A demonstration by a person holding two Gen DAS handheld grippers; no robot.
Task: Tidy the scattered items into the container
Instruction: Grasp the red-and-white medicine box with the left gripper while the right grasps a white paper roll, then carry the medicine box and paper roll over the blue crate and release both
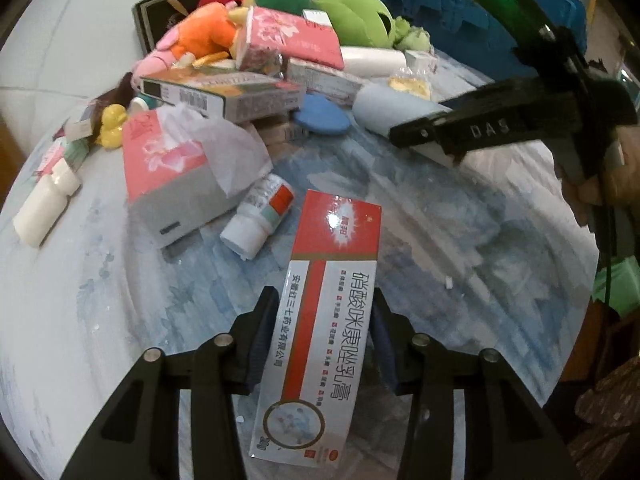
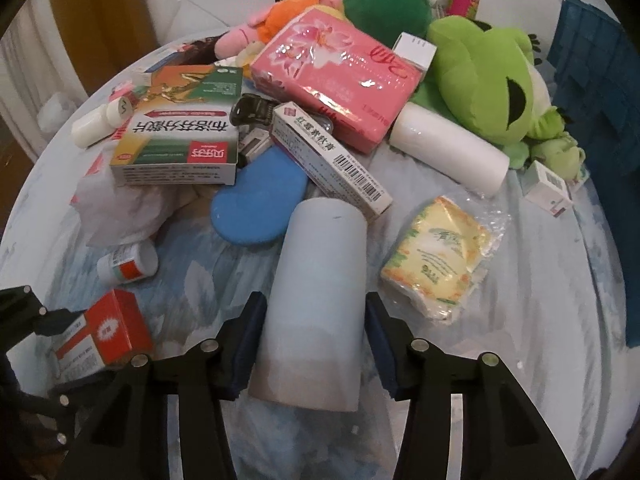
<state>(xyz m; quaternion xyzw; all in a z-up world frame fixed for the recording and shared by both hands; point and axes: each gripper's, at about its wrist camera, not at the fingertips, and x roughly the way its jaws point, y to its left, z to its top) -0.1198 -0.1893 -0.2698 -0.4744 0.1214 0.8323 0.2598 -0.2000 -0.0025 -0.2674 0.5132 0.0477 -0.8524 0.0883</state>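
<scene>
Clutter heaps at the counter (image 2: pixel 540 280) back, so loose front pieces go first. Right tongs (image 2: pixel 316 320) clamp the pale roll (image 2: pixel 320 280) lying in front; left tongs (image 1: pixel 326 320) pinch the red-white box (image 1: pixel 328 300) lengthwise.

We read a home room: round table (image 2: pixel 540 280) under a blue floral cloth, heaped with plush frogs (image 2: pixel 484 80), tissue packs (image 2: pixel 336 76), medicine boxes (image 2: pixel 180 148); pale tiled floor (image 1: pixel 80 40) beyond.
</scene>
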